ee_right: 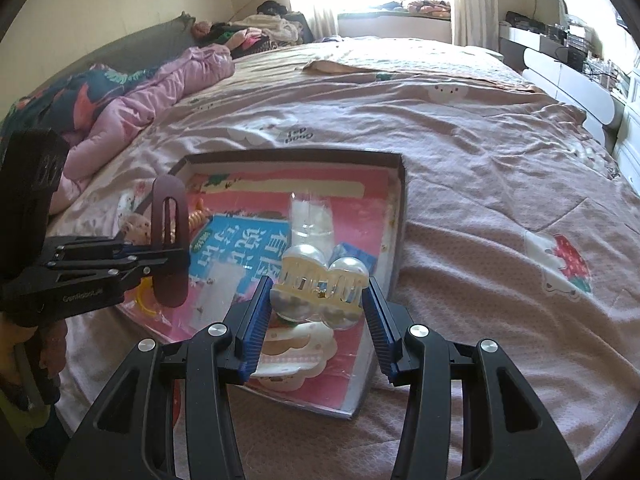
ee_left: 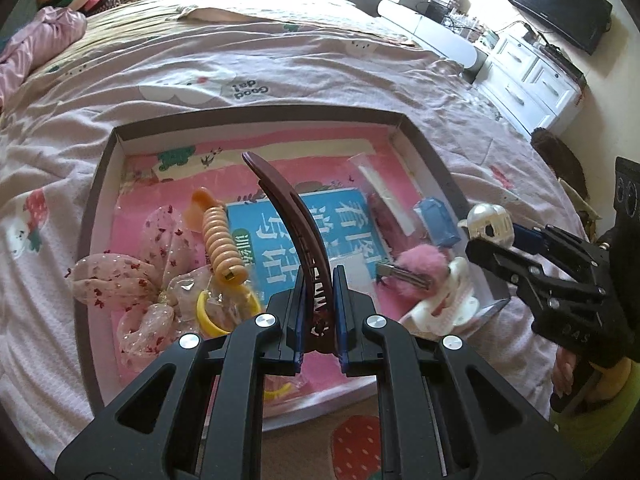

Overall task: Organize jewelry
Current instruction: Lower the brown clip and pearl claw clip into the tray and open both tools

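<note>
Above the shallow box [ee_left: 416,136] on my bed, my left gripper [ee_left: 318,320] pinching a brown banana hair clip [ee_left: 288,208], my right gripper [ee_right: 318,300] clamping a pearly claw clip [ee_right: 320,284].

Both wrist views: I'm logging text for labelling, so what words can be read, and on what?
"Good day", upside down: bedspread.
"GenRobot.AI": left hand-held gripper body.
Large Chinese characters: blue booklet in the tray; I cannot read them reliably.
Lettering on right hand-held gripper: too faint.

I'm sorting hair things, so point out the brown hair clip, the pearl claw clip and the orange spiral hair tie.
brown hair clip [ee_left: 286,208], left wrist view, middle of its curved body
pearl claw clip [ee_right: 318,280], right wrist view, its teeth
orange spiral hair tie [ee_left: 220,242], left wrist view, middle coils
</note>
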`<move>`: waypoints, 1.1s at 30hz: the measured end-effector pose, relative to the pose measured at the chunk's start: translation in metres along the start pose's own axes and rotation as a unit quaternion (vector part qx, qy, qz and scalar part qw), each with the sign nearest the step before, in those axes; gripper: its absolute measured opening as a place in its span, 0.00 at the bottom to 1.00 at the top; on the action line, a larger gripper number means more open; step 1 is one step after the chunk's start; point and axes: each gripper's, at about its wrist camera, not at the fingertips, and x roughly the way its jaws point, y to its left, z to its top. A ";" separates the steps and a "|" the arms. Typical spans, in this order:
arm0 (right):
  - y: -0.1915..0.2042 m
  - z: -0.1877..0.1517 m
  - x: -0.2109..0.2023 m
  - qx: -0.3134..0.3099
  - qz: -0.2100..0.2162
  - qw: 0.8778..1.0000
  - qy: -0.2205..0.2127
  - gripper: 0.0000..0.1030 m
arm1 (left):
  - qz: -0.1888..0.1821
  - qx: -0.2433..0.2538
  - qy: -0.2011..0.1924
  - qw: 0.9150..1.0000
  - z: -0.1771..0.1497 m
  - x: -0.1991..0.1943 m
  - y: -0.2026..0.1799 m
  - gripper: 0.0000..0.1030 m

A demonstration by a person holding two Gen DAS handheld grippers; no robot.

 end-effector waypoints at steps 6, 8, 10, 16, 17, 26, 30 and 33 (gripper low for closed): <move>0.008 -0.007 0.008 -0.011 0.005 1.000 0.015 0.43 | 0.002 -0.005 0.003 1.000 0.000 0.006 0.007 0.06; 0.012 -0.010 0.010 -0.016 0.009 1.000 0.018 0.43 | 0.003 -0.006 0.003 1.000 0.000 0.007 0.008 0.06; 0.015 -0.011 0.010 -0.020 0.010 1.000 0.019 0.43 | 0.003 -0.007 0.003 1.000 -0.001 0.008 0.010 0.06; 0.025 -0.014 0.009 -0.036 0.016 0.999 0.024 0.43 | 0.006 -0.009 0.004 1.000 -0.001 0.007 0.012 0.07; 0.027 -0.014 0.010 -0.040 0.017 0.999 0.026 0.43 | 0.007 -0.009 0.003 1.000 -0.002 0.007 0.013 0.07; 0.046 -0.020 0.010 -0.065 0.025 0.997 0.037 0.44 | 0.014 -0.013 0.005 1.000 -0.004 0.002 0.014 0.07; 0.049 -0.019 0.008 -0.069 0.024 0.997 0.037 0.44 | 0.016 -0.012 0.005 1.000 -0.004 0.000 0.014 0.07; 0.049 -0.019 0.006 -0.068 0.019 0.997 0.038 0.50 | 0.018 -0.014 0.002 1.000 -0.005 -0.003 0.014 0.15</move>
